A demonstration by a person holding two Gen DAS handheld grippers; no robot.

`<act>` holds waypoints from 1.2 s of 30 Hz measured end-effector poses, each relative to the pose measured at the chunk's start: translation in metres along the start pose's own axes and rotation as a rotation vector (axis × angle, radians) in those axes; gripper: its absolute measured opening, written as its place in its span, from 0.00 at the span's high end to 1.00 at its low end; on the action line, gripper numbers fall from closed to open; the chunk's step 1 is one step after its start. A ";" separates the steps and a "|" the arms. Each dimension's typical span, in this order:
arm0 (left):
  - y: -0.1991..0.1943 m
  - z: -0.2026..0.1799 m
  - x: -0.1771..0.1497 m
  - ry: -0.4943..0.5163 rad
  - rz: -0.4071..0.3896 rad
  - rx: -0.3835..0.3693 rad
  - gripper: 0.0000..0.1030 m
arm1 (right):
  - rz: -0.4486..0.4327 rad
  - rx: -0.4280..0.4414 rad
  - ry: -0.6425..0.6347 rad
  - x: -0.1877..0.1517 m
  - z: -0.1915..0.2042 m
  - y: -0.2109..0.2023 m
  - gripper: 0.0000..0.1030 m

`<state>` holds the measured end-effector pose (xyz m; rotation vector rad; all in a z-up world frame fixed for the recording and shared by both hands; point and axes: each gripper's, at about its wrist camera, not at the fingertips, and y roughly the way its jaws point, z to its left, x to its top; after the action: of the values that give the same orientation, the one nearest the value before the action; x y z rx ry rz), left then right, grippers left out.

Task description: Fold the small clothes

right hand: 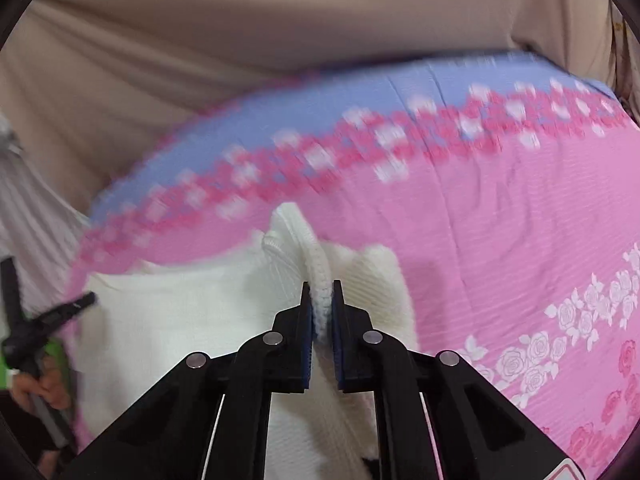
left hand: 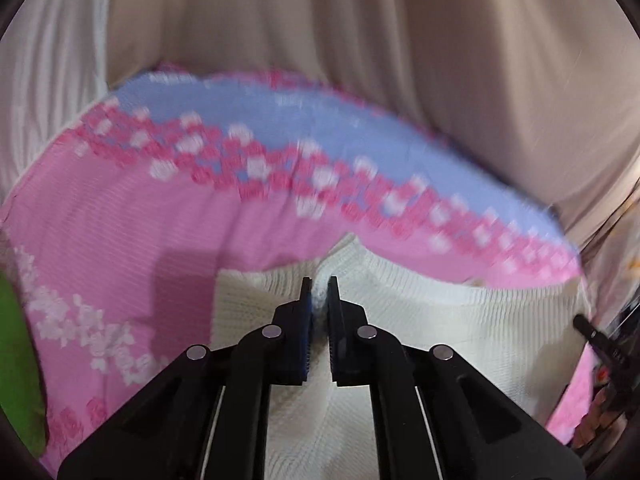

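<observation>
A white knitted garment (left hand: 420,320) lies on a pink and blue flowered bedsheet (left hand: 120,220). My left gripper (left hand: 319,286) is shut on a fold of the white knit. In the right wrist view the same garment (right hand: 192,312) spreads to the left, and my right gripper (right hand: 321,290) is shut on its ribbed edge (right hand: 298,232), which stands up in a ridge ahead of the jaws. The left gripper's black tip (right hand: 76,304) shows at the left edge of the right wrist view. The right gripper's tip (left hand: 592,334) shows at the right edge of the left wrist view.
Beige curtains (left hand: 360,40) hang behind the bed. A green item (left hand: 16,360) lies at the left edge of the left wrist view. The sheet (right hand: 520,240) spreads to the right with white and pink rose prints.
</observation>
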<state>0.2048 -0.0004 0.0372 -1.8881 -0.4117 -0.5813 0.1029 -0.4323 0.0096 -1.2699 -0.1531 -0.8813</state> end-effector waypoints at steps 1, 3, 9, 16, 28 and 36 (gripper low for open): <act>-0.015 0.001 0.001 -0.015 -0.026 -0.010 0.94 | -0.060 0.057 -0.012 0.000 0.007 -0.026 0.93; -0.031 0.010 0.006 -0.052 -0.055 0.017 0.94 | -0.160 0.148 -0.021 0.000 0.017 -0.072 0.93; 0.079 0.035 -0.007 -0.044 0.202 0.185 0.94 | -0.006 0.022 0.055 0.012 -0.015 0.000 0.93; 0.063 0.035 -0.016 -0.022 0.150 0.181 0.94 | 0.013 -0.007 0.119 0.003 -0.025 0.013 0.94; 0.026 0.034 -0.039 -0.027 0.110 0.140 0.48 | 0.032 -0.090 0.127 -0.013 -0.027 -0.003 0.60; -0.020 0.069 -0.161 -0.197 0.230 0.130 0.39 | 0.176 -0.129 0.103 -0.142 -0.050 -0.051 0.44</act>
<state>0.0757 0.0688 -0.0610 -1.8416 -0.3441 -0.2118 -0.0435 -0.4085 -0.0468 -1.3320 0.0976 -0.8120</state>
